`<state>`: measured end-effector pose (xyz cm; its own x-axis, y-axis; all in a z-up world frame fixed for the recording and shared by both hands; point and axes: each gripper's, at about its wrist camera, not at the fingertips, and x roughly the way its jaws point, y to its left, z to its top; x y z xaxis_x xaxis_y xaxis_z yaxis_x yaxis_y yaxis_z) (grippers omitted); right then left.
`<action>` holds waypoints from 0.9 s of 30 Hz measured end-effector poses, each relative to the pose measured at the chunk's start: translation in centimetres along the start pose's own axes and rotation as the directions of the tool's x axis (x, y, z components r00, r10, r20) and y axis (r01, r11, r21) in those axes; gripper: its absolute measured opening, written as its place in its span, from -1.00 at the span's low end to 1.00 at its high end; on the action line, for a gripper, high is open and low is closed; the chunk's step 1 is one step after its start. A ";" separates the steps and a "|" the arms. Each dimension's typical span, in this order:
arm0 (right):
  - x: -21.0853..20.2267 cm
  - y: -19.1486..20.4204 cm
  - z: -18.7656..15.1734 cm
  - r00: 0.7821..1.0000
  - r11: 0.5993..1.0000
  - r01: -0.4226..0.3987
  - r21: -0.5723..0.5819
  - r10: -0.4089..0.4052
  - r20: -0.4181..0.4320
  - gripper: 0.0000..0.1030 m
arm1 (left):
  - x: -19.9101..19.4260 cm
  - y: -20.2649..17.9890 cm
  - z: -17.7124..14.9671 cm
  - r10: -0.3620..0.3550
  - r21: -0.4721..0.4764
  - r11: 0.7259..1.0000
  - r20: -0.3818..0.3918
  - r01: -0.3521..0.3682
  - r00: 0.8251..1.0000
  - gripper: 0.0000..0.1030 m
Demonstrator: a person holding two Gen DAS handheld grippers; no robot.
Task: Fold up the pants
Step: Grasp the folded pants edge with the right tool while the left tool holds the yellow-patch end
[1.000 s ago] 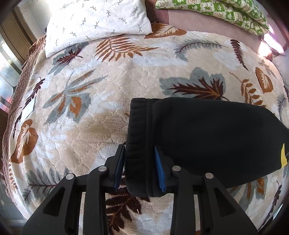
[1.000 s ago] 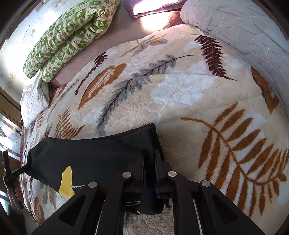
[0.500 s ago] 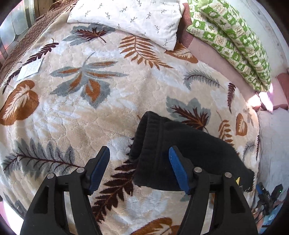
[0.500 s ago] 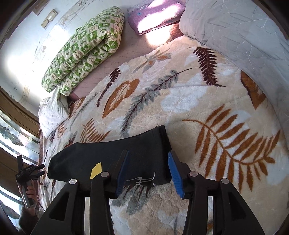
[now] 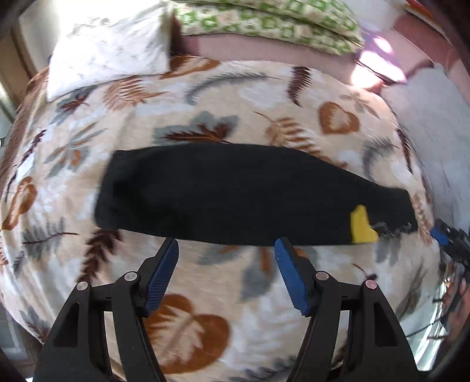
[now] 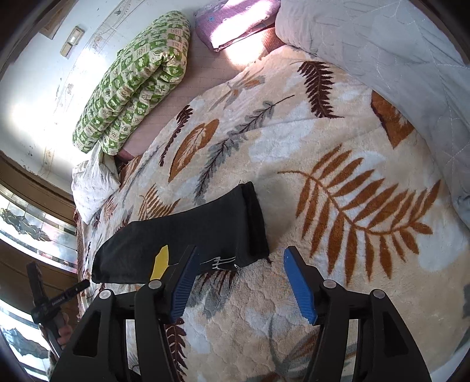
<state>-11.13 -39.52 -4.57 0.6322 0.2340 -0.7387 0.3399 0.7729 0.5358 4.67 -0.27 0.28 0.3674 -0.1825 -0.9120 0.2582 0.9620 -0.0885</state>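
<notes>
Black pants point(image 5: 235, 194) lie flat on the leaf-patterned blanket point(image 5: 205, 293), folded lengthwise into one long strip with a yellow patch point(image 5: 361, 226) near the right end. My left gripper point(image 5: 226, 249) hangs open just in front of the strip's near edge, nothing between its blue pads. In the right wrist view the same pants point(image 6: 188, 241) stretch away to the left, cuff end nearest. My right gripper point(image 6: 241, 258) stands open just short of that cuff, holding nothing. The other gripper shows small at each view's edge.
A white pillow point(image 5: 108, 55) and a green patterned quilt point(image 5: 264, 20) lie at the head of the bed. A grey quilted cover point(image 6: 396, 64) and a pink pillow point(image 6: 235, 20) sit at the far right. A hand point(image 6: 63, 330) holds the left gripper by the bed's edge.
Both grippers have let go of the pants and pulled back, jaws wide. The pants now rest flat on the blanket; the left view has swung to face the strip side-on.
</notes>
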 end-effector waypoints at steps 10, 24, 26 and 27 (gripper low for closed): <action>1.9 -0.4 2.8 0.991 0.995 0.066 -0.076 -0.074 -0.115 0.33 | 5.2 -18.3 -0.5 -0.253 0.002 0.966 -0.177 0.257 0.951 0.31; 3.9 -3.2 5.2 0.989 0.995 -0.087 0.041 0.091 -0.119 0.39 | 11.5 -21.6 -0.1 -0.351 -0.338 0.900 -0.186 0.276 0.918 0.31; 4.2 -3.5 5.4 0.986 0.993 -0.104 0.055 0.110 -0.125 0.40 | 11.9 -21.8 0.3 -0.349 -0.350 0.896 -0.171 0.274 0.921 0.31; 4.4 -3.7 5.5 0.985 0.992 -0.112 0.060 0.119 -0.128 0.42 | 12.1 -21.9 0.5 -0.350 -0.357 0.893 -0.165 0.275 0.922 0.31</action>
<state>-5.81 -44.55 -7.51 0.5737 0.3977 -0.7160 0.3083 0.7051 0.6386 3.91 -23.66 -8.57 0.1006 -0.4716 -0.8761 0.0127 0.8811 -0.4728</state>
